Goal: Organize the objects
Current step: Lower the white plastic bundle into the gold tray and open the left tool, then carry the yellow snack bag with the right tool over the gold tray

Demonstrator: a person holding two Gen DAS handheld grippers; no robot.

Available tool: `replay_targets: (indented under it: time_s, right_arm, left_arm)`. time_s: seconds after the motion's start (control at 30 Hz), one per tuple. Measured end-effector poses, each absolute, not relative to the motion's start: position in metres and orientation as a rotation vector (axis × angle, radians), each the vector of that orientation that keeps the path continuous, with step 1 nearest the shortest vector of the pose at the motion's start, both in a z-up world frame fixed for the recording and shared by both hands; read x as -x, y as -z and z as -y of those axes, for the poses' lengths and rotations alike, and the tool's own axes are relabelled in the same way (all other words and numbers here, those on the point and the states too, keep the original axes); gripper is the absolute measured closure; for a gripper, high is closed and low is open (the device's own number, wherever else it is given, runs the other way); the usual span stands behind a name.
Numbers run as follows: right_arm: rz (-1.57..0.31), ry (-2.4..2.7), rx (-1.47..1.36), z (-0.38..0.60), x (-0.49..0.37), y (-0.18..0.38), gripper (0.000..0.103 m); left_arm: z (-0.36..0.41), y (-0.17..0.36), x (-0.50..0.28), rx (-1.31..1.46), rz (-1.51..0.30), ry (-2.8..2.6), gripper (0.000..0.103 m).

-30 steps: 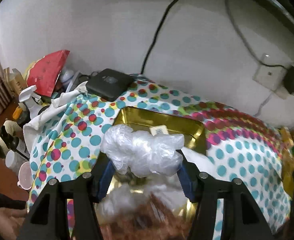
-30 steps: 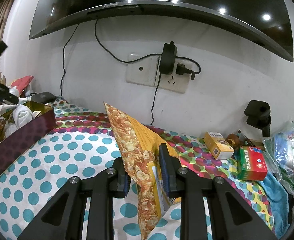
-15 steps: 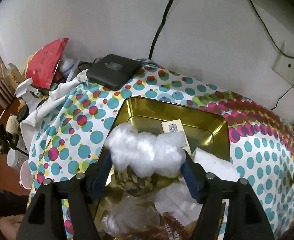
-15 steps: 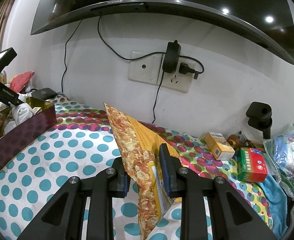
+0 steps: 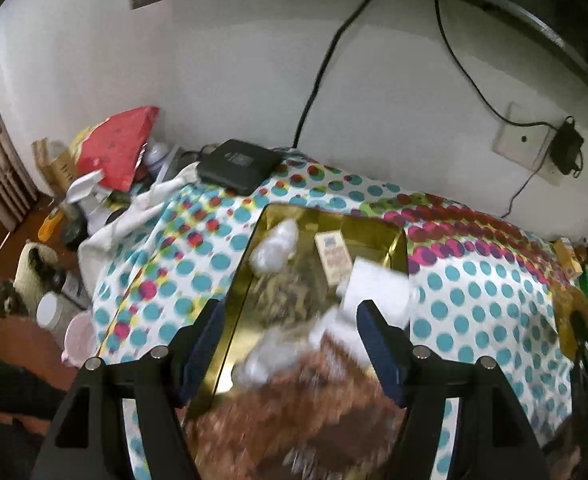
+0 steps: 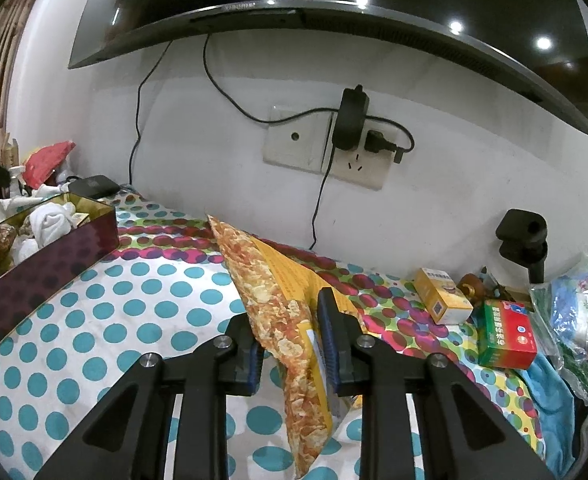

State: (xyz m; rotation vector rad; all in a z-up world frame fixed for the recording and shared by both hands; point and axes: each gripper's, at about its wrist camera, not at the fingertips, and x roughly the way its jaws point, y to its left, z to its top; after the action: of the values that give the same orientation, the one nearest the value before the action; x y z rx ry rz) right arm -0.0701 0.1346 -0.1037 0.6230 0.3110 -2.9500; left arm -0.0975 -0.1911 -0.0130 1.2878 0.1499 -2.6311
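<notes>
At the far left of the dotted tablecloth (image 6: 94, 320) stands the gold-lined tin (image 5: 334, 220), dark maroon outside, already holding a crumpled clear plastic bag (image 5: 274, 246), a small printed carton (image 5: 334, 258), white tissue and a brown crinkly packet. Above it hangs the left gripper (image 5: 290, 344), jaws spread with nothing between them; they have just been opening, and the plastic bag lies loose in the tin's far-left corner. The picture here is blurred, so finer detail of the contents cannot be told.

Further right, over the middle of the cloth, the right gripper (image 6: 290, 352) is pinching the yellow snack bag (image 6: 278, 312), jaws pressed close on its lower part while its pointed top corner stands up and away. This bag looks light, soft and air-puffed, with slick film that could slide between the pads, and brittle chips inside that a hard squeeze would crush. A hold on the flat sealed edge, not the belly, seems safest.

At the right end, near the wall, wait a yellow box (image 6: 442, 296) and a green-and-red box (image 6: 506, 336): stiff, light cartons best taken across their narrow faces. Beyond them sits a limp clear sack (image 6: 574, 308).
</notes>
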Motion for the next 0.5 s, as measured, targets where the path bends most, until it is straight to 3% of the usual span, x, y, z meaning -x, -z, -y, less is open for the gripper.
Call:
replay_targets:
  time_s: [0.27,0.5]
  right_arm:
    - [-0.542,2.882,-0.57,-0.102,0.063,0.103,0.086]
    - [-0.663,2.744,-0.389,-0.04,0.043,0.061,0.086]
  left_arm:
    - [0.207,0.003,0.019,-1.213,-0.16,2.586,0.033]
    - [0.199,0.005,-0.021,-1.174,-0.092,2.578,0.033]
